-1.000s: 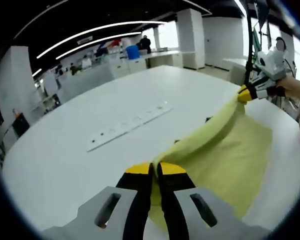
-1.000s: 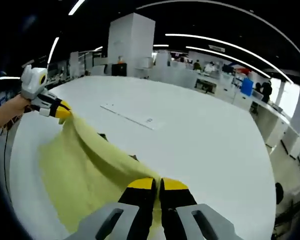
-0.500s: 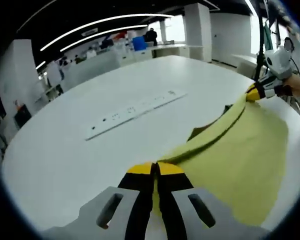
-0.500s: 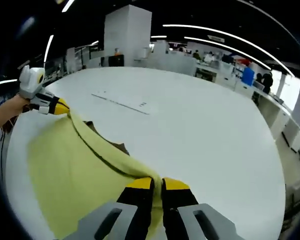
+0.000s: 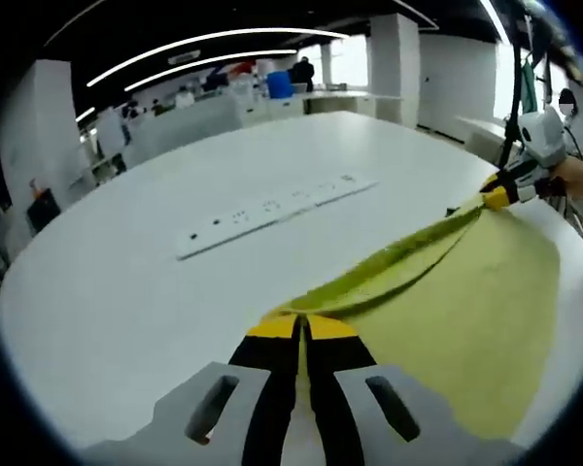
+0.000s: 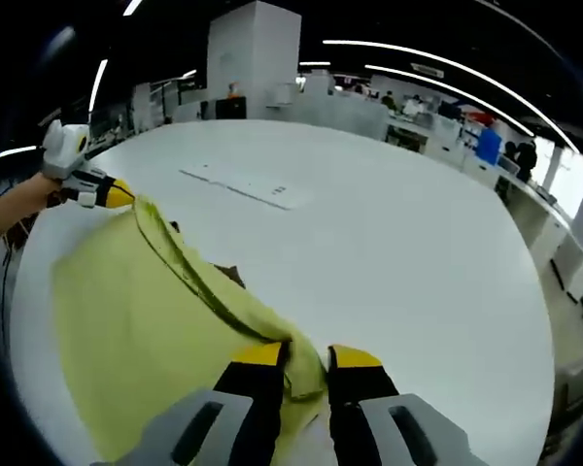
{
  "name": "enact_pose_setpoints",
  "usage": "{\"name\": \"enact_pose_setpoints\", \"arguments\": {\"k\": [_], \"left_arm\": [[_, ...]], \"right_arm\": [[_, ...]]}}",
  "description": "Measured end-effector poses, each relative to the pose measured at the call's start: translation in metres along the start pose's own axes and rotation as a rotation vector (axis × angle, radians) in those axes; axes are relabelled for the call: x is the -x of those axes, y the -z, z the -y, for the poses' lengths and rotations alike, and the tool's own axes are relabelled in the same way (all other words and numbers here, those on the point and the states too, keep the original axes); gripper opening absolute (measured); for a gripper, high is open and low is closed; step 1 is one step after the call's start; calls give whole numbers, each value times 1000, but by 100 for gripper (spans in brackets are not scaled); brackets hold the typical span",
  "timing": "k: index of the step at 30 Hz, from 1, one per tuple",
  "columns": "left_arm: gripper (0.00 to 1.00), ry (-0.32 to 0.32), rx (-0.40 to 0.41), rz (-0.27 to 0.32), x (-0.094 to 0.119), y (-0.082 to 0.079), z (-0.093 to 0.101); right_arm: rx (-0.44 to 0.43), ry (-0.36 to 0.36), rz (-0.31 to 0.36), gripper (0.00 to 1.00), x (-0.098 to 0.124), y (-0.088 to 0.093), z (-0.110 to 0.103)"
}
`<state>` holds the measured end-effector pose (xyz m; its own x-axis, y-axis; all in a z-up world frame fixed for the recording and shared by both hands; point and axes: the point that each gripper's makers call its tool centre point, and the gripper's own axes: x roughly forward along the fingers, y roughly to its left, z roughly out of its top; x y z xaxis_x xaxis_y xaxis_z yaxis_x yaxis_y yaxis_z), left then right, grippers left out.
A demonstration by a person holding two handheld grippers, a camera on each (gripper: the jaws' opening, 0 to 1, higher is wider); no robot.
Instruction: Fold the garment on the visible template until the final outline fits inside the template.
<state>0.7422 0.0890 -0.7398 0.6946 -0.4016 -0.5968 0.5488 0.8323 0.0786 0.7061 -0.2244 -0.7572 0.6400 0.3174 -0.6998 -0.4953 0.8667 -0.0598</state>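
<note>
Garment: a pale yellow garment [image 5: 447,301] lies on the white table [image 5: 126,291], one edge drawn taut between my two grippers and the rest spread flat behind it.
Left gripper: my left gripper [image 5: 303,328] has its jaws pressed together on one end of that edge.
Right gripper: in the right gripper view my right gripper [image 6: 309,357] has its jaws parted, with the cloth bunched loosely between them; I judge it is letting go.
Template: a dark patch [image 6: 228,276] peeps out past the folded edge; I cannot tell if that is the template.
Other: a white strip [image 5: 272,209] with small dots lies further along the table, well apart from the cloth.
Progress: I judge one fold is being laid down, with more folds and the check against the outline left.
Change: half a second ago both pairs of jaws were clamped and the edge hung higher; now it sits low and the right jaws have opened.
</note>
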Motion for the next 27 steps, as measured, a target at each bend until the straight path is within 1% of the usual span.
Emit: {"name": "enact_pose_setpoints", "arguments": {"k": [3, 4, 6, 8, 9, 11, 12, 13, 14, 16, 17, 18, 19, 20, 21, 22, 23, 25, 27], "left_arm": [[12, -4, -18, 4, -1, 1, -3], [16, -4, -10, -2, -2, 3, -5], [20, -4, 9, -13, -5, 8, -7], [22, -5, 22, -23, -7, 12, -8], [23, -9, 26, -28, -8, 13, -8], [24, -15, 22, -35, -10, 16, -9], [24, -21, 27, -36, -11, 16, -10], [23, -26, 36, -34, -11, 16, -11], [23, -34, 51, -36, -12, 17, -13], [25, -51, 64, -27, -11, 15, -16], [25, -65, 72, -23, -11, 15, -18], [24, -83, 84, -23, -11, 14, -22], [23, -90, 89, -25, -10, 15, -24], [22, -100, 106, -19, -10, 14, -27], [23, -102, 114, -12, -10, 13, -28], [24, -99, 122, -6, -10, 13, -28], [24, -94, 136, -5, -10, 13, -27], [24, -93, 140, -6, -10, 14, -26], [25, -92, 137, -7, -9, 15, -26]], "right_arm": [[38, -9, -7, 22, 2, 1, 1], [50, -7, -11, 23, 3, 2, 2], [67, -7, -18, 25, 4, 3, 2], [104, 8, -32, 23, 3, 5, 6], [105, 13, -34, 22, 2, 6, 7], [72, 16, -21, 21, -1, 4, 11], [25, 34, 7, 20, -2, 0, 14], [-2, 40, 14, 18, -3, -1, 16], [-46, 52, 20, 16, -4, -1, 20], [-88, 70, 42, 13, -5, -4, 25], [-143, 96, 56, 11, -6, -5, 30], [-147, 99, 56, 9, -7, -5, 32], [-178, 129, 57, 6, -7, -5, 38], [-179, 136, 55, 6, -9, -4, 40], [-179, 138, 55, 5, -10, -4, 41], [-205, 151, 48, 5, -10, -1, 43], [-211, 151, 49, 5, -11, -1, 44], [-227, 153, 51, 6, -10, -1, 44], [-222, 151, 51, 6, -9, -2, 42]]}}
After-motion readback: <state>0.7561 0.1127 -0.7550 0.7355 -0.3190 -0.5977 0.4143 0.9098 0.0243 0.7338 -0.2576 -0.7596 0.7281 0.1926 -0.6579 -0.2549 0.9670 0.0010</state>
